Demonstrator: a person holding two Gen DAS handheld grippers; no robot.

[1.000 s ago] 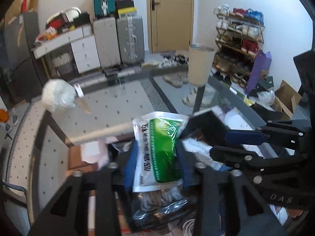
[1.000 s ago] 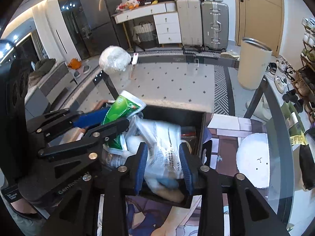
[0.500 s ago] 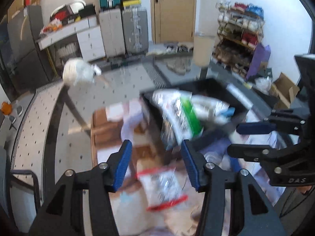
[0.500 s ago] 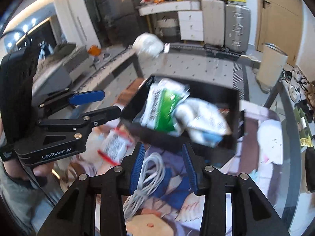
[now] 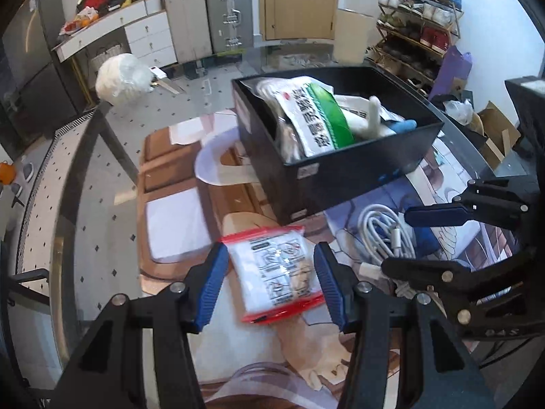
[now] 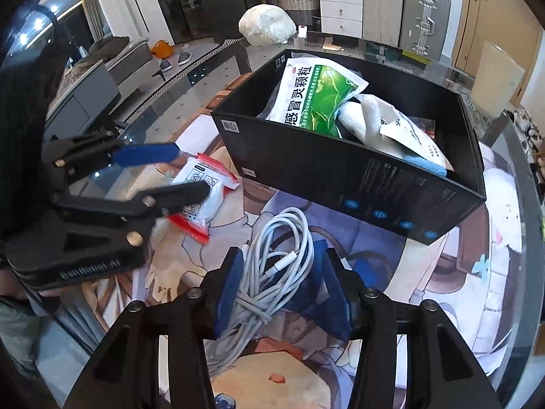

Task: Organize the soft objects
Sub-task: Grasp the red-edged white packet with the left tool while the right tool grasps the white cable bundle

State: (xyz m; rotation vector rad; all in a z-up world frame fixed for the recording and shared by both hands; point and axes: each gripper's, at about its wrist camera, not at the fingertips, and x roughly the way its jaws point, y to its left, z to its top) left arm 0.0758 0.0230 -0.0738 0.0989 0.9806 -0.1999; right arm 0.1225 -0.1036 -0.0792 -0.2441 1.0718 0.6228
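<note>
Left tool stood with its jaws apart, having just been opening, and straddled a red-edged white sachet that lay flat on the printed mat of the glass worktop. The pads did not press on it; gaps showed on both sides. The sachet's long axis ran roughly along the tool's pointing line, tilted a little toward the right, so closure would fall across its short width.

Right tool also stood parted, its jaws having just been opening, over a coiled white cable. The bundle lay between the blue pads, its long axis running away from the tool toward the box; whether a pad touched the cable could not be told. Each tool was nearer its own item: the sachet lay to the left of the cable, the 2 near each other but apart.

Beyond both, the black box stood on the mat and already held a green-and-white granule pouch, a white cloth-like piece and other white packets. The lower contents of the box were hidden by its near wall. The left tool's lower finger covered part of the sachet in the right wrist view.
</note>
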